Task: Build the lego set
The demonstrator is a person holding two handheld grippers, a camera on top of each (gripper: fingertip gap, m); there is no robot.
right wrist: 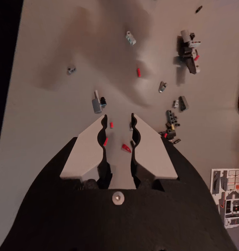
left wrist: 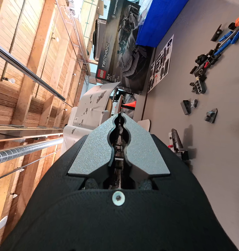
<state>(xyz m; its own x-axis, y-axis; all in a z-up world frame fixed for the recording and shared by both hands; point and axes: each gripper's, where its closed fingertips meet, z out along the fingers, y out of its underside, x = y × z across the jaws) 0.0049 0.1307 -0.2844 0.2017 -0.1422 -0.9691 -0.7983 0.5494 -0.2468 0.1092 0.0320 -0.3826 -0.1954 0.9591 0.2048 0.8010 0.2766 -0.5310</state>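
Note:
My left gripper [left wrist: 120,113] is shut, with nothing showing between its tips. It is raised off the table, rolled on its side, and points across the room. A partly built dark and grey assembly [left wrist: 176,141] lies on the grey table [left wrist: 218,169] to its right. My right gripper [right wrist: 119,115] is open and empty, looking down from above the table [right wrist: 48,122]. Two small red pins [right wrist: 111,125] [right wrist: 105,141] and a red wedge piece [right wrist: 126,148] lie on the table between its fingers, untouched. The assembly also shows at the upper right of the right wrist view [right wrist: 188,54].
A grey cylinder piece with a black part [right wrist: 97,103] lies just past the right fingertips. Several loose dark, grey and blue pieces [left wrist: 205,59] [right wrist: 170,125] are scattered about. A sticker sheet [left wrist: 161,63] [right wrist: 230,197], the set's box [left wrist: 116,47] and an open instruction booklet [left wrist: 91,103] stand at the table's far side.

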